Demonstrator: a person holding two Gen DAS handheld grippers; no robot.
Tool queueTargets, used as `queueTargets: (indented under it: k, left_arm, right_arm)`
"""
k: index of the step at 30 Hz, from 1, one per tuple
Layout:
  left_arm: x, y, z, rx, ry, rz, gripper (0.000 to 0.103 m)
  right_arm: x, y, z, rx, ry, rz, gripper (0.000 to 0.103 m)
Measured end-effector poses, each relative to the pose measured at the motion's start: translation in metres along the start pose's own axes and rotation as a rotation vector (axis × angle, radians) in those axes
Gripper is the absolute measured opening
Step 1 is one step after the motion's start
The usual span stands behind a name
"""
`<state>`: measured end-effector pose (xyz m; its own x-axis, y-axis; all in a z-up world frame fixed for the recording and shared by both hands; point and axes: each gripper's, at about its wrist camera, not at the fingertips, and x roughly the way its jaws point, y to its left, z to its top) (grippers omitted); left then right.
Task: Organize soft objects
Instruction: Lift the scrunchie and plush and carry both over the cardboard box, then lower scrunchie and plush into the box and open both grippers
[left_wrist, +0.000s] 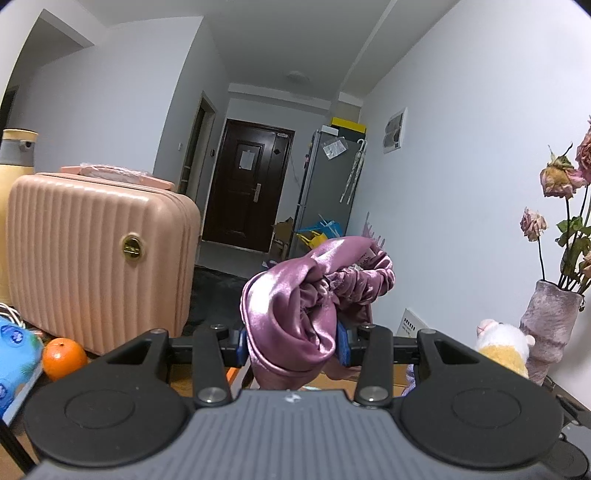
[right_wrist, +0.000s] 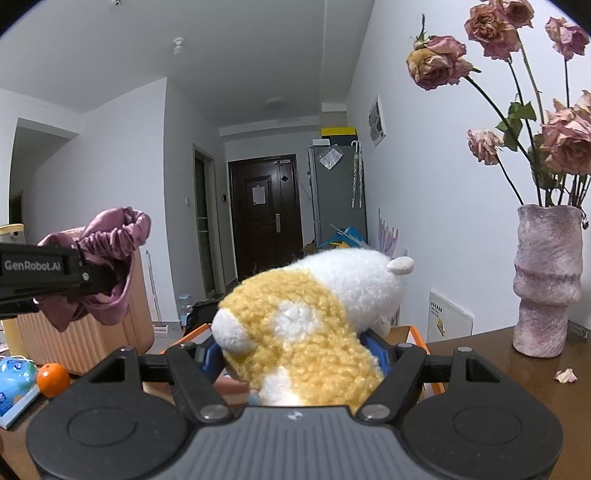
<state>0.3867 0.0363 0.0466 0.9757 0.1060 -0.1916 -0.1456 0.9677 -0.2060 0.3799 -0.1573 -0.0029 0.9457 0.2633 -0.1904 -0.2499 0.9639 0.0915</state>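
Up in the air over the wooden surface (right_wrist: 480, 347), we've got both grippers loaded. Our left gripper (left_wrist: 293, 341) has its jaws clamped on a purple satin bonnet (left_wrist: 295, 306), which bunches up above the blue pads with its ruffled elastic edge flopped to the right and some fabric hanging below. From the right wrist view the bonnet shows at the left edge, held clear of everything, in front of the pink suitcase (left_wrist: 96, 258). Our right gripper (right_wrist: 295, 356) has its jaws clamped on a yellow and white plush (right_wrist: 314, 314), pads pressing on both sides of its body, head end pointing away from us. Below and just behind the plush we can see the rim of an orange box (right_wrist: 430, 363), though whether the plush touches it we can't tell. An orange (right_wrist: 53, 379) sits on the surface at the left, just beside a blue toy (right_wrist: 14, 373). Over on the right there's a purple vase (right_wrist: 546, 280) with dried roses (right_wrist: 439, 62), standing well apart from both grippers, and a fallen petal (right_wrist: 565, 375) lying near its base.
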Motion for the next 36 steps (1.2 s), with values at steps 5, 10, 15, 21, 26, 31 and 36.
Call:
queueTargets:
  k: [5,10,15,21,26,31,36]
  left_arm:
    - [0.02,-0.008,-0.001,0.007,0.02,-0.002,0.043]
    - [0.039,-0.017,-0.003,0.027,0.043,0.004,0.043]
    - [0.055,-0.023,-0.004,0.031,0.071,0.01,0.043]
    - [0.076,-0.026,-0.005,0.041,0.118,0.024,0.043]
    - [0.093,-0.028,-0.01,0.072,0.148,0.052,0.043]
    - [0.103,-0.029,-0.017,0.084,0.178,0.067,0.044]
    - [0.103,-0.027,-0.019,0.087,0.173,0.081,0.057]
  right_arm:
    - [0.012,0.0,0.003,-0.008,0.011,-0.008,0.072]
    - [0.024,-0.001,0.004,-0.014,0.033,-0.027,0.072]
    - [0.038,-0.005,0.007,-0.009,0.064,-0.04,0.072]
    - [0.052,-0.002,0.005,-0.021,0.103,-0.048,0.072]
    - [0.066,0.008,-0.001,-0.062,0.146,-0.051,0.072]
    - [0.076,0.011,-0.008,-0.082,0.188,-0.059,0.073]
    - [0.073,0.013,-0.01,-0.077,0.198,-0.054,0.08]
